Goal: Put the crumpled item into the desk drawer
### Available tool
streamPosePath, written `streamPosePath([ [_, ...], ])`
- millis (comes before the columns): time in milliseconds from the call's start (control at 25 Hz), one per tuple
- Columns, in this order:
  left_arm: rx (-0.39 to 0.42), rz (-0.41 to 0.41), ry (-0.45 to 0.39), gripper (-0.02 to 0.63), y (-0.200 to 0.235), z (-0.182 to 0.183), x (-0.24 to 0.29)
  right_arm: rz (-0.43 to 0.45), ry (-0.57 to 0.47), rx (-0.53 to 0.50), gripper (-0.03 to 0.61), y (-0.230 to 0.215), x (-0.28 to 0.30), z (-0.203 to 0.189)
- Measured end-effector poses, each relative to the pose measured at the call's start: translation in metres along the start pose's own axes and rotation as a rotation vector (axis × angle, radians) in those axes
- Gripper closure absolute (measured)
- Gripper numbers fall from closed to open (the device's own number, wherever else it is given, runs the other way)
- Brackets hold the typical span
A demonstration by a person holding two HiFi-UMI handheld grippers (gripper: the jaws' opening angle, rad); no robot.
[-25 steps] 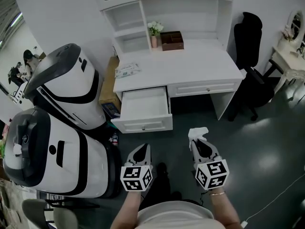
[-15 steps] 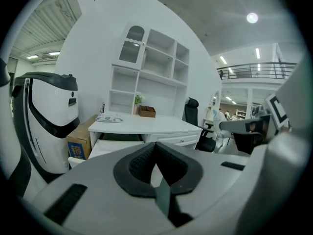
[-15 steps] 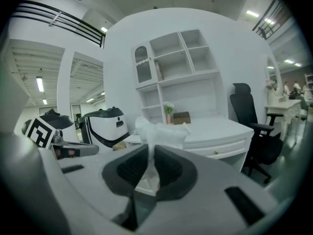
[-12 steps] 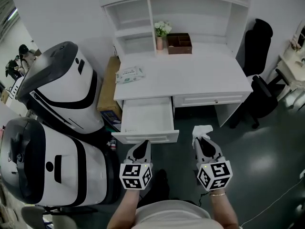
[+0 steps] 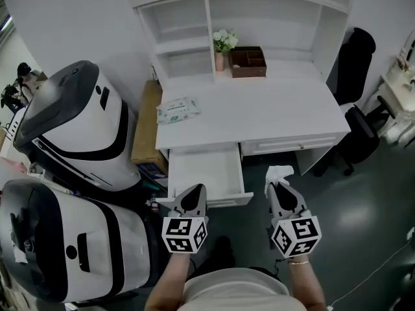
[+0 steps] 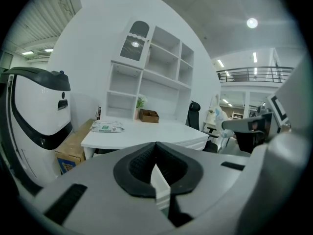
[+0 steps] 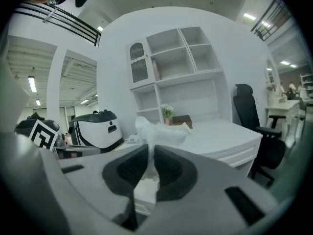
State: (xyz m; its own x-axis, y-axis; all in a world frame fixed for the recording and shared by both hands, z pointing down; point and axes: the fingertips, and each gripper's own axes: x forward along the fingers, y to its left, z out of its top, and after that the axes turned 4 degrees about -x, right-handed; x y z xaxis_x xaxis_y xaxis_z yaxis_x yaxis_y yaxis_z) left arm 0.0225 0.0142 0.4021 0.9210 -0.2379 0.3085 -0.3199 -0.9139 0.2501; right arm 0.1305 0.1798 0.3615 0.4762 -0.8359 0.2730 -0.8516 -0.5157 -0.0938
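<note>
A white crumpled tissue (image 5: 279, 172) (image 7: 156, 130) sticks out of my right gripper (image 5: 281, 185) (image 7: 150, 153), whose jaws are shut on it. It hangs just right of the open desk drawer (image 5: 205, 171), which is pulled out of the white desk (image 5: 259, 112) and looks empty. My left gripper (image 5: 192, 198) (image 6: 155, 160) is shut with nothing in it, and it sits over the drawer's front edge in the head view.
On the desk lie a wipes pack (image 5: 177, 109) (image 6: 107, 126), a flower vase (image 5: 222, 49) and a brown box (image 5: 247, 61). Two large white machines (image 5: 78, 128) stand at the left. A black chair (image 5: 355, 89) stands at the right, and a cardboard box (image 5: 146, 123) beside the desk.
Both grippers and the view have moved closer to the desk. The drawer now lies right in front of the grippers. The tissue stays in the right gripper.
</note>
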Motion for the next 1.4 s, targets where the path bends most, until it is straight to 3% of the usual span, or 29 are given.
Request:
streamPosePath([
  [680,0.004,-0.017,0.023,0.623,0.021,0.007,0.033,-0.012,-0.008,0.004,0.537,0.001,0.035,0.012],
  [1400,-0.052,0.159,-0.009,0.623,0.072,0.025,0.061,0.179,-0.010,-0.039,0.537,0.006,0.125,0.037],
])
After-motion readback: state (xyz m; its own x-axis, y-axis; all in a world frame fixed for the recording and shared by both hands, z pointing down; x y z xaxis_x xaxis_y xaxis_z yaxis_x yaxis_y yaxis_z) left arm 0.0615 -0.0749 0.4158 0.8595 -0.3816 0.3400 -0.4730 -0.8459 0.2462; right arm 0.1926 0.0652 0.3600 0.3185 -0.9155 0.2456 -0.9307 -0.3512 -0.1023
